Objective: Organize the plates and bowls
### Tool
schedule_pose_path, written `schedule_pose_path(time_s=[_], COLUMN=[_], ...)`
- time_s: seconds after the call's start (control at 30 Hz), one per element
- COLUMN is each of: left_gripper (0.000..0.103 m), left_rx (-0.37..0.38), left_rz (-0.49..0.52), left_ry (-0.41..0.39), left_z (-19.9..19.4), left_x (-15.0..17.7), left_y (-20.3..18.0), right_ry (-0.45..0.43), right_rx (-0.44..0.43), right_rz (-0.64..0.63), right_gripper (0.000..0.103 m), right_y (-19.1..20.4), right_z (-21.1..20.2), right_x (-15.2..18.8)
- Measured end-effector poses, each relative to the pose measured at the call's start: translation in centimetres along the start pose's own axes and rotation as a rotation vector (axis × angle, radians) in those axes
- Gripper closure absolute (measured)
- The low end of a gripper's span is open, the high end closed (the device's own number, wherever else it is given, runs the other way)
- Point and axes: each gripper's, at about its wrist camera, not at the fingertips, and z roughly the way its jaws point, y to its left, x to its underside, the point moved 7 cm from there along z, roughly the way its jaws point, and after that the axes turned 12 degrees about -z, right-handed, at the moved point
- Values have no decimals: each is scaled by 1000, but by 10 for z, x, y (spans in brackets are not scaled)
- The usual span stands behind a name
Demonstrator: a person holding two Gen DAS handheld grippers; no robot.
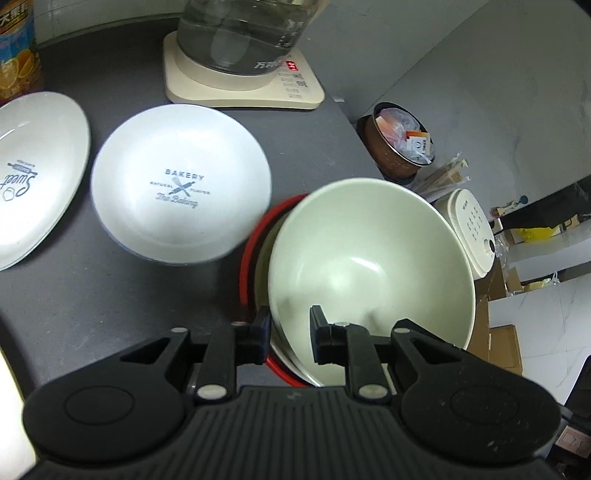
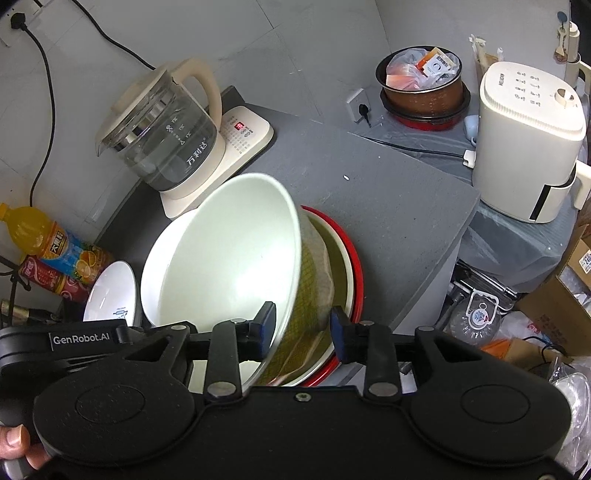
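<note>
A large cream bowl with an olive patterned outside leans tilted over an olive dish that sits in a red plate on the grey counter. My left gripper is shut on the bowl's near rim, one finger inside and one outside. My right gripper straddles the rim too, its jaws open and the outer pad just off the wall. A white "Bakery" dish and a white "Sweet" plate lie to the left.
A glass kettle on its cream base stands behind. An orange juice bottle and a red bottle are at far left. Past the counter's right edge stand a brown pot and a cream appliance. Boxes clutter the floor.
</note>
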Motion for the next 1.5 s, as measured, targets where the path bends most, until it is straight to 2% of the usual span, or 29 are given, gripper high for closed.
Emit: schedule_pose_path(time_s=[0.17,0.37,0.5,0.6,0.67,0.7,0.77,0.83,0.87,1.03,1.23,1.5], left_gripper=[84,82,82,81,76,74,64,55,51,41,38,37], left_rx=[11,15,20,20,9,2,-13,-21,-26,-61,-101,-153], left_rz=[-3,-5,-5,-2,8,14,21,28,31,25,-38,-160], left_ry=[-19,-37,-40,-37,-46,-54,-66,-83,-94,-146,-178,-203], left_z=[-7,-15,-18,-19,-22,-24,-29,-35,-39,-55,-71,-81], left_x=[-4,-9,-10,-9,-9,-9,-9,-9,-9,-10,-13,-21], left_y=[3,6,8,9,10,10,12,16,18,36,68,112], right_ry=[-4,-34,-48,-59,-73,-80,-88,-94,-100,-108,-78,-26], right_rx=[13,19,36,41,25,15,6,-4,-7,-11,-48,-111], right_rz=[1,-2,17,32,33,25,10,-11,-25,-111,-206,-327], right_gripper=[64,65,78,77,76,75,68,51,49,31,23,22], right_y=[-1,-1,-6,-5,-1,3,10,19,24,51,83,121], right_z=[-3,-14,-17,-22,-27,-29,-32,-34,-35,-31,-20,2], right_x=[0,-2,0,2,2,1,0,-2,-3,-7,-9,-17])
